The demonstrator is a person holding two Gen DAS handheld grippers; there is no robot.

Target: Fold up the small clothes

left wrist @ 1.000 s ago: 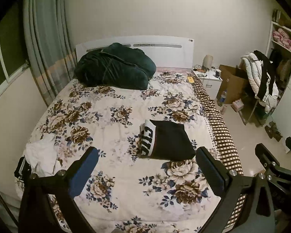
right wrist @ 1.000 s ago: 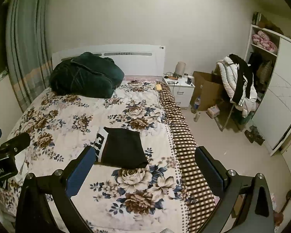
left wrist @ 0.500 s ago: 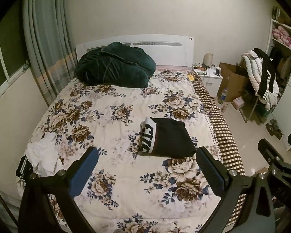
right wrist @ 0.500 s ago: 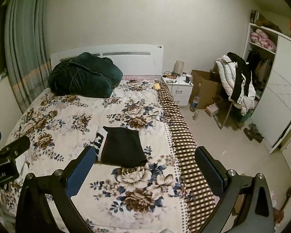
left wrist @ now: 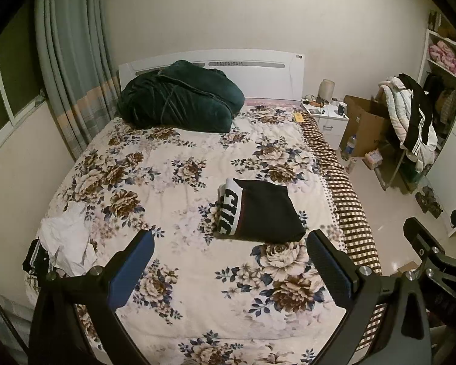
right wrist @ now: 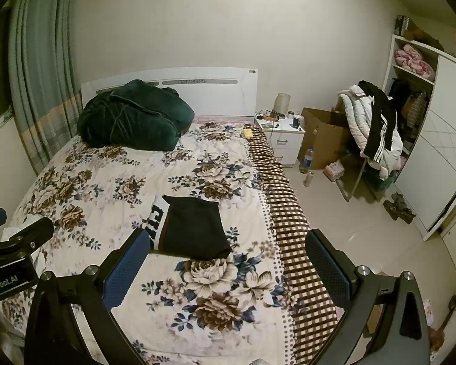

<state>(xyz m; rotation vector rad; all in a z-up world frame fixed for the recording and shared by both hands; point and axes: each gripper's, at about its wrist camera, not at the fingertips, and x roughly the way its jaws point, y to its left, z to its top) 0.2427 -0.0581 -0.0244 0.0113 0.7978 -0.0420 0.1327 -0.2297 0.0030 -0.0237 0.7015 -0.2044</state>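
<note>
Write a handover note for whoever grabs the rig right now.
Left hand-held gripper: open, empty, held above the bed.
Right hand-held gripper: open, empty, also above the bed.
Black garment: folded, lying flat mid-bed toward the right edge, nothing touching it.
White garment: crumpled at the bed's left edge, with something dark beside it.
Done: black one looks finished.
Left: likely the white one, then the dark piece.

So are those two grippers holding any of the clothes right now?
No. The left gripper and the right gripper are both open and empty above the bed; the folded black garment lies untouched on the floral quilt.
</note>
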